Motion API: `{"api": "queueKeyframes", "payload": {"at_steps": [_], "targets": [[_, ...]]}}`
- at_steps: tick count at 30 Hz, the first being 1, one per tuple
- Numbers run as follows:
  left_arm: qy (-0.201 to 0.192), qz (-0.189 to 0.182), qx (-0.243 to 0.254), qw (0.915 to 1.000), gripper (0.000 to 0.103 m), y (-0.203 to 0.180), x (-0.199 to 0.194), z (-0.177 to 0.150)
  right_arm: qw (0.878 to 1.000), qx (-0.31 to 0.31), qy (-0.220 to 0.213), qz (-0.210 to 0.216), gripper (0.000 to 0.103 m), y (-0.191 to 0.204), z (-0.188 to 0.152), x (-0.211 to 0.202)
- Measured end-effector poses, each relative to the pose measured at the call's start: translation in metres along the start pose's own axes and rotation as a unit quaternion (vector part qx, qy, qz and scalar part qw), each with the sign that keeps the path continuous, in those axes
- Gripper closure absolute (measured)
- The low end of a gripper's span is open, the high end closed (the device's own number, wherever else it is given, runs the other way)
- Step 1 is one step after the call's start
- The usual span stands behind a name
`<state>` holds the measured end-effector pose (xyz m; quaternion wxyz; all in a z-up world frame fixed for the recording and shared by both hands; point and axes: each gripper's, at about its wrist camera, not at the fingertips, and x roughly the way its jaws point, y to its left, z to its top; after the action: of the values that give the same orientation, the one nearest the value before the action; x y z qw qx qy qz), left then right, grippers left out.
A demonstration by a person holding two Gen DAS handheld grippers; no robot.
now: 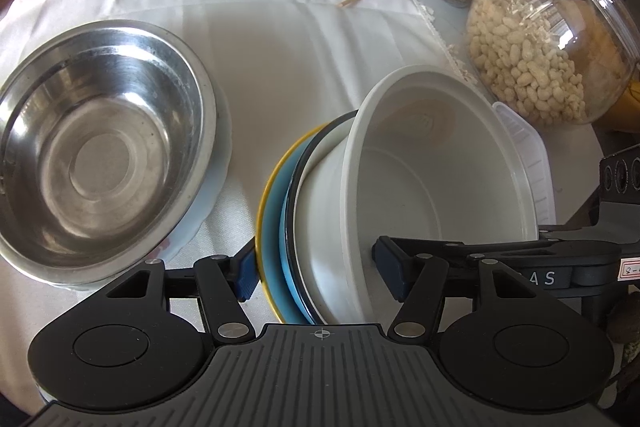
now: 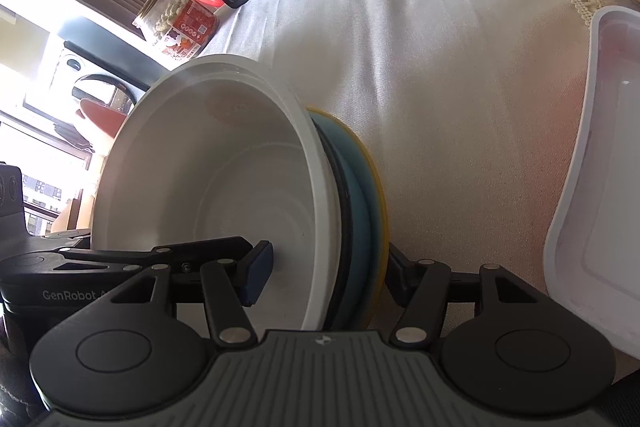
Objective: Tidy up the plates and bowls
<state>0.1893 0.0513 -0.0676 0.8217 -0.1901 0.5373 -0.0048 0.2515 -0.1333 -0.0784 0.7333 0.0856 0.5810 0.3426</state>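
On the white cloth (image 1: 280,39), a steel bowl (image 1: 100,151) sits to the left on a pale plate (image 1: 218,167). Just right of it, lifted and tipped on edge, is a stack: a yellow-rimmed blue plate (image 1: 274,223), a dark-rimmed dish (image 1: 294,211) and a deep white bowl (image 1: 432,187) nested on them. The left gripper (image 1: 316,273) pinches the stack, one pad behind the plate, one inside the bowl. The right gripper (image 2: 326,275) clamps the opposite edge likewise. A clear plastic tub (image 2: 600,187) lies further right.
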Motion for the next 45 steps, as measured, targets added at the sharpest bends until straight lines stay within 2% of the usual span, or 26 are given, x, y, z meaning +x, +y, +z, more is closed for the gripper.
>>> {"api": "queueKeyframes", "payload": {"at_steps": [3,19,23,28,31,33,40,42,45], "targets": [[-0.003,-0.002,-0.003,1.0,0.038,0.001,0.0,-0.001,1.0,0.005,0.002,0.004,0.048,0.0,0.0,0.0],[0.004,-0.027,-0.028,0.9992,0.04,0.006,-0.007,-0.004,0.999,0.02,0.014,-0.033,0.048,0.013,0.002,-0.008],[-0.022,-0.053,-0.024,0.9981,0.04,0.007,-0.029,0.003,0.999,0.005,-0.005,-0.05,0.047,0.032,0.009,-0.025],[-0.091,-0.073,-0.031,0.9927,0.04,0.028,-0.075,0.015,0.995,-0.059,-0.044,-0.065,0.046,0.086,0.03,-0.045],[-0.134,-0.064,-0.047,0.9878,0.04,0.061,-0.098,0.017,0.992,-0.096,-0.048,-0.059,0.046,0.123,0.046,-0.031],[-0.145,-0.059,-0.068,0.9853,0.039,0.086,-0.103,0.014,0.991,-0.116,-0.036,-0.053,0.046,0.145,0.057,-0.01],[-0.143,-0.043,-0.151,0.9773,0.039,0.173,-0.087,0.002,0.987,-0.139,0.058,-0.058,0.046,0.187,0.071,0.082],[-0.143,-0.044,-0.159,0.9759,0.039,0.185,-0.081,0.0,0.986,-0.133,0.083,-0.064,0.045,0.189,0.072,0.103],[-0.155,-0.057,-0.152,0.9744,0.039,0.192,-0.08,0.0,0.984,-0.138,0.087,-0.078,0.039,0.193,0.074,0.114]]}}
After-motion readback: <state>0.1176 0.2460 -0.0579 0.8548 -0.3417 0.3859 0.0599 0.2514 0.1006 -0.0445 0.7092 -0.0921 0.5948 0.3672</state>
